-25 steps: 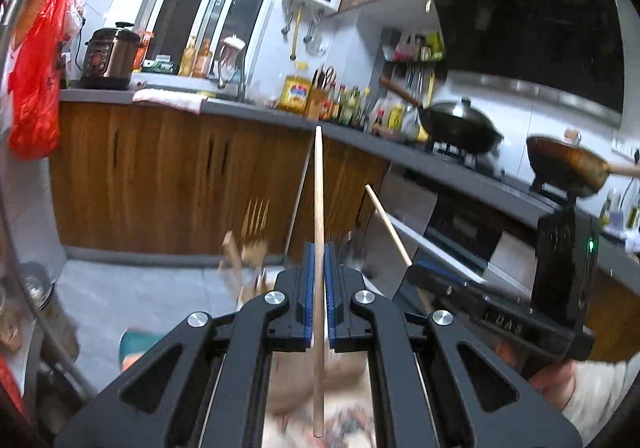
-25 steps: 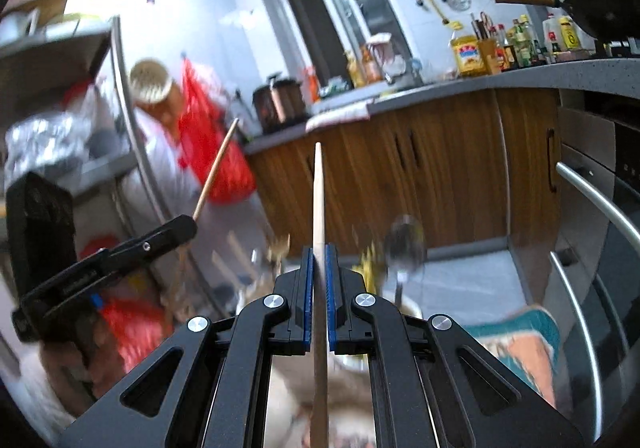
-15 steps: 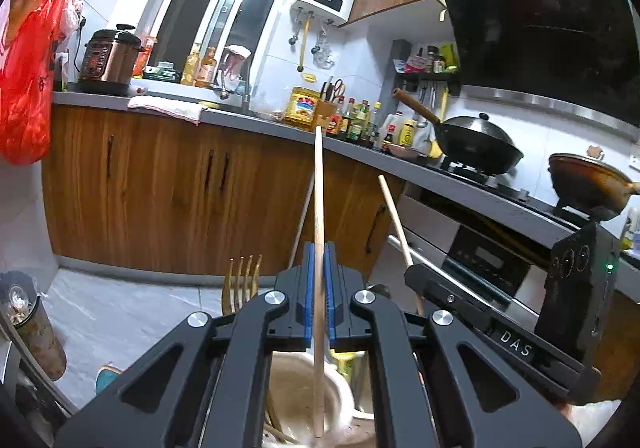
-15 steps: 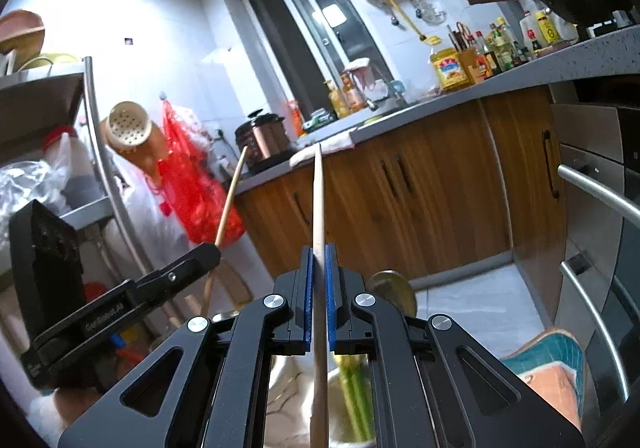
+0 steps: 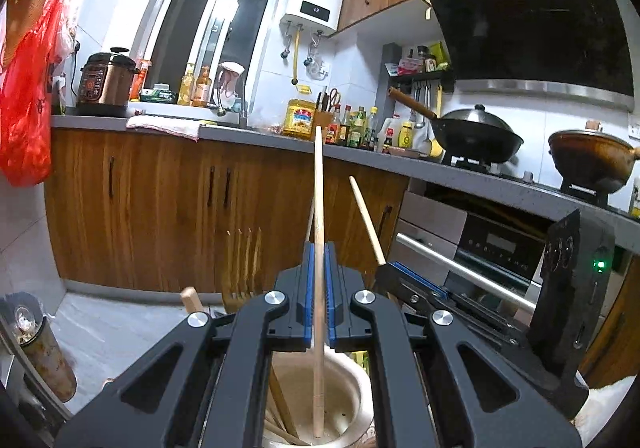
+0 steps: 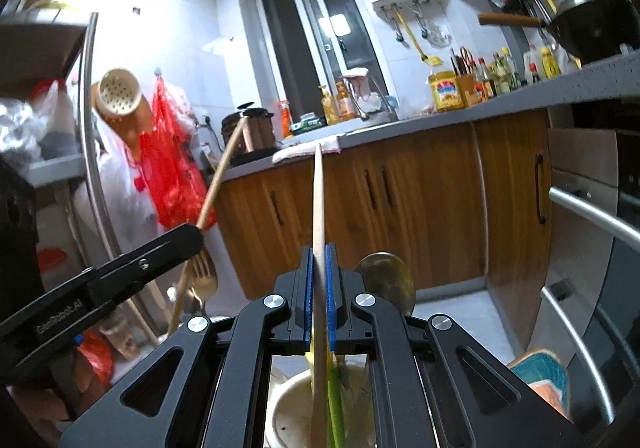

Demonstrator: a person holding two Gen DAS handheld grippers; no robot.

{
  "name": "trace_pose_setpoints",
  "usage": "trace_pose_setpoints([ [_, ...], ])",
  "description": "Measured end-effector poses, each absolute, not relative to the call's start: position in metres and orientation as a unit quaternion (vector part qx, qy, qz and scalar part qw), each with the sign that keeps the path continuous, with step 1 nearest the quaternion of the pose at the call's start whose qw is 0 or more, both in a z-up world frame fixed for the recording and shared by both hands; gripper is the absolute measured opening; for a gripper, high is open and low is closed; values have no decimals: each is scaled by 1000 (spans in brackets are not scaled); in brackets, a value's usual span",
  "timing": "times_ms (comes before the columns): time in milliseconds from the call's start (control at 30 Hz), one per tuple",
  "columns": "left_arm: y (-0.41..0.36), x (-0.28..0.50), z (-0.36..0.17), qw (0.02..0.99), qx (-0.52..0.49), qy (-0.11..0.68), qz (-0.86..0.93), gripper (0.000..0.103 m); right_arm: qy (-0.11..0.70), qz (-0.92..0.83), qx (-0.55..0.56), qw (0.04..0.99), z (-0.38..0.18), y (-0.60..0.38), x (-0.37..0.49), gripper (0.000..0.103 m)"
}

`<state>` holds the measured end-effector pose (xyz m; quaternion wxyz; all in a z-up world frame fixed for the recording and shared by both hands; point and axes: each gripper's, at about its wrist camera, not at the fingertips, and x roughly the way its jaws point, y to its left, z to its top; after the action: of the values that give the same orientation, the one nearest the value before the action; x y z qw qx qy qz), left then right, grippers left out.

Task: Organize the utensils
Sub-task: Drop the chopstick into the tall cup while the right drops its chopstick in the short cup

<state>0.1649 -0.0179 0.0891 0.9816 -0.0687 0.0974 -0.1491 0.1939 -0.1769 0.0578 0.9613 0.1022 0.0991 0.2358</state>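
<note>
Two grippers, one wooden chopstick in each, over a ceramic utensil holder.

Left to right: red plastic bag (image 5: 24,120) hanging on the wall; pressure cooker (image 5: 105,82) on the grey bench (image 5: 248,134); left gripper (image 5: 319,290), its blue-padded fingers (image 5: 308,288) closed on the left chopstick (image 5: 318,208), which stands upright with its lower end inside the cream ceramic holder (image 5: 352,388) among other wooden sticks; a fork (image 5: 242,268) rising just left of that gripper, blurred. Right gripper (image 6: 319,290), just right of the left one, fingers likewise clamped on the right chopstick (image 6: 318,200), its lower end down in the same holder (image 6: 288,400) beside a green item; a metal spoon (image 6: 386,280) standing just beside. Farther right: black wok (image 5: 476,136) and brown pot (image 5: 588,160) on the stove.
</note>
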Motion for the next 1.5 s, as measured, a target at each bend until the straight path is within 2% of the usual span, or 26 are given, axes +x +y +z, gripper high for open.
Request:
trace_pose_setpoints([
  [367,-16,150,70,981,-60,117,-145,5,113,231,83,963,47,-186,182,7],
  [867,-9,135,60,967,-68,197,-144,5,171,237,85,953,27,-196,160,7],
  [967,-11,133,59,968,-59,199,-139,8,177,240,92,950,27,-199,161,7],
  [1000,-11,133,58,968,-58,201,-140,17,178,241,94,949,27,-200,161,7],
  [1033,-10,132,58,968,-59,202,-139,31,182,244,96,948,27,-200,161,7],
  [1067,-11,131,59,968,-60,200,-138,38,186,245,97,947,27,-200,162,11],
  [1100,-10,130,60,969,-61,197,-137,44,190,247,98,945,27,-200,162,22],
  [1167,-10,128,62,969,-61,195,-135,52,190,249,103,944,28,-202,162,36],
  [1300,-8,119,68,971,-61,188,-131,66,188,246,103,945,33,-205,156,41],
  [1367,-6,111,73,973,-65,182,-129,77,190,245,103,945,36,-208,154,51],
  [1433,-3,101,78,974,-66,175,-125,94,194,242,102,945,39,-213,149,56],
  [1500,1,88,82,976,-65,168,-119,97,198,241,96,945,41,-216,144,66],
])
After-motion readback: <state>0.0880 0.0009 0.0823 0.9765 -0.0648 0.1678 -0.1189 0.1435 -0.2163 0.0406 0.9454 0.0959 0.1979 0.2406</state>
